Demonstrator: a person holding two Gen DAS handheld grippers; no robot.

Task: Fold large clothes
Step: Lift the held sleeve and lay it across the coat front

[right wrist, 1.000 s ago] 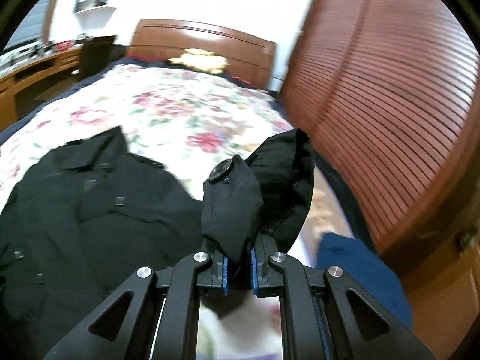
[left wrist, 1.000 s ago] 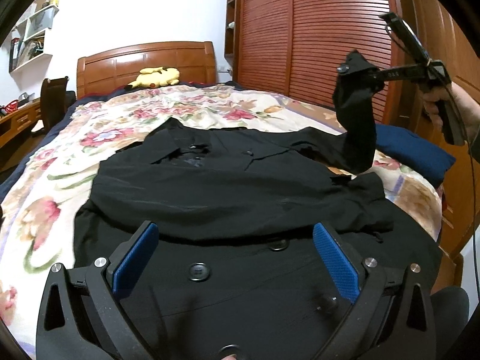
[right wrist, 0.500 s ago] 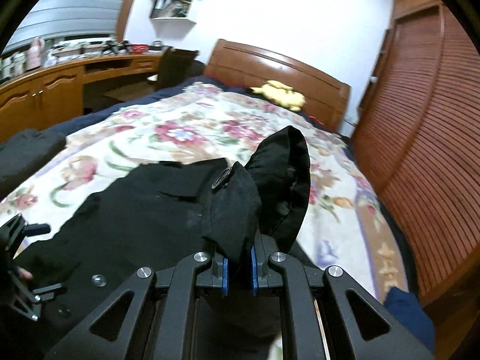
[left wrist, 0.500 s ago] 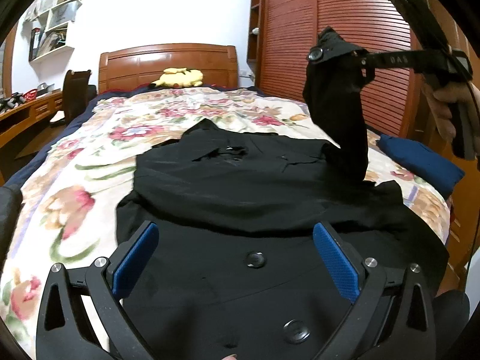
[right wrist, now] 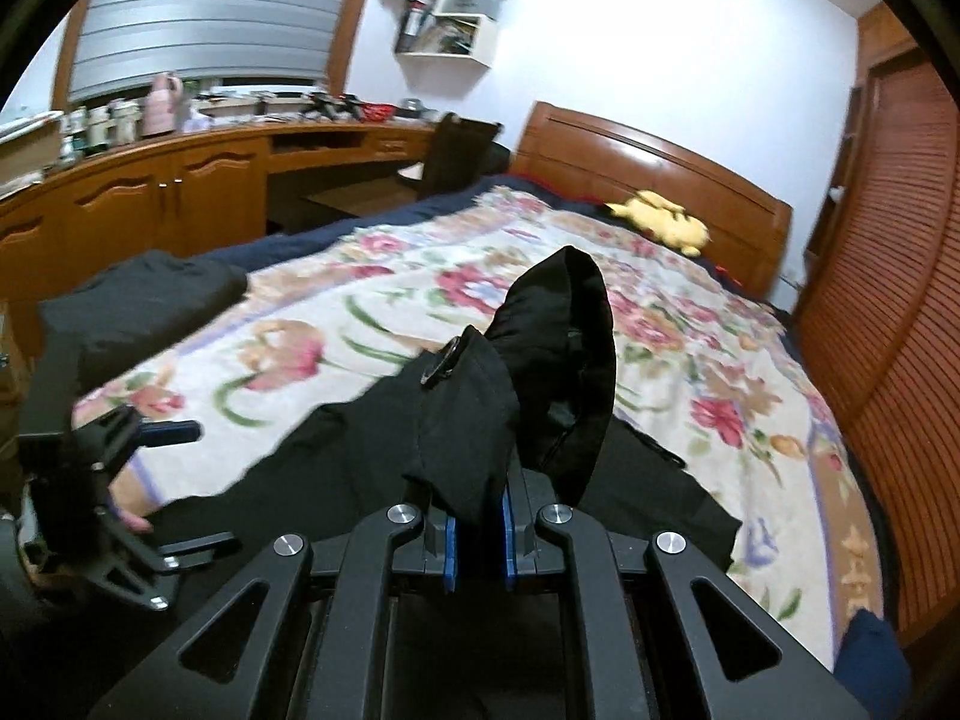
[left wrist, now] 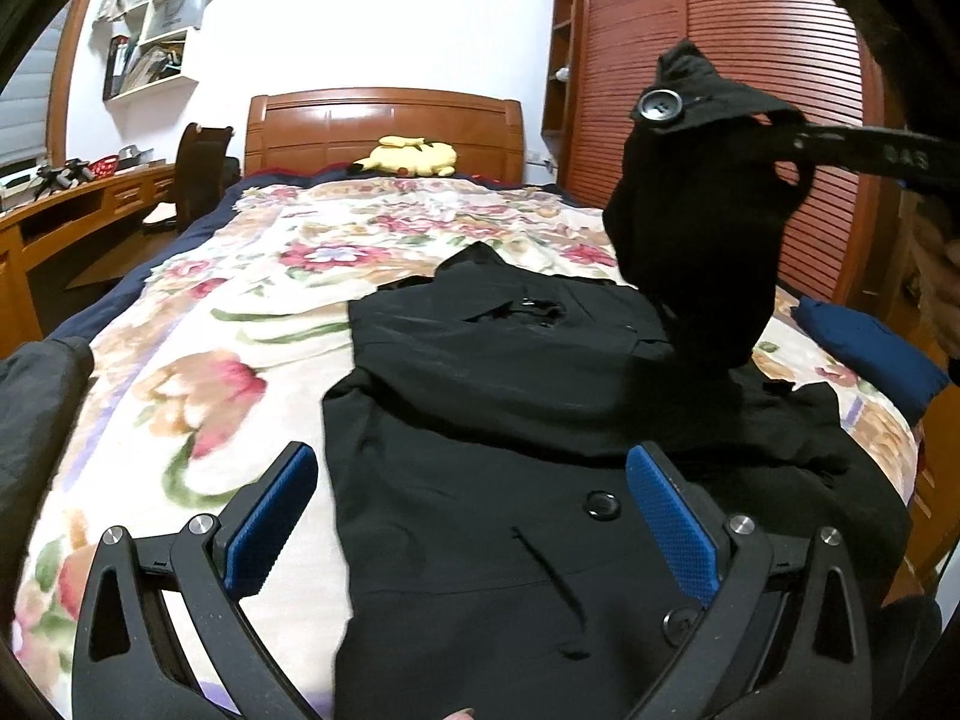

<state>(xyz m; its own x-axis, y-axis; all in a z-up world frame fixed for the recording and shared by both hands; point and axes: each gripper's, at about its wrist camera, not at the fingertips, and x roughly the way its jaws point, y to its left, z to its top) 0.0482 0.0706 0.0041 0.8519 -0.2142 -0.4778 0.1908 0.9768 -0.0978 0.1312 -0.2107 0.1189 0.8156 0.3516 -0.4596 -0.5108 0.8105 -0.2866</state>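
A large black coat is spread flat on the flowered bedspread of a bed, its collar toward the wooden headboard and its buttoned front facing up. One sleeve is lifted off the bed at the coat's right side; its cuff, marked by a large round button, is raised above the rest of the garment while the lower part of the sleeve hangs down to the coat's shoulder. The cuff is pinched by the right gripper, whose jaws are pressed together on the black fabric, a fold of which stands up in front of the blue pads. The left gripper is held low over the coat's lower front, its jaws spread wide with nothing between them; beneath the gap a coat button and the coat's left edge are seen. In the right wrist view the left gripper is seen at the left edge, held by a hand beside the coat's hem.

A yellow plush toy is laid against the headboard. A dark blue folded item rests at the right edge of the bed, near the slatted wooden wardrobe doors. Another dark garment is seen at the bed's left edge. A wooden desk with a chair runs along the left wall, and white shelves are mounted above
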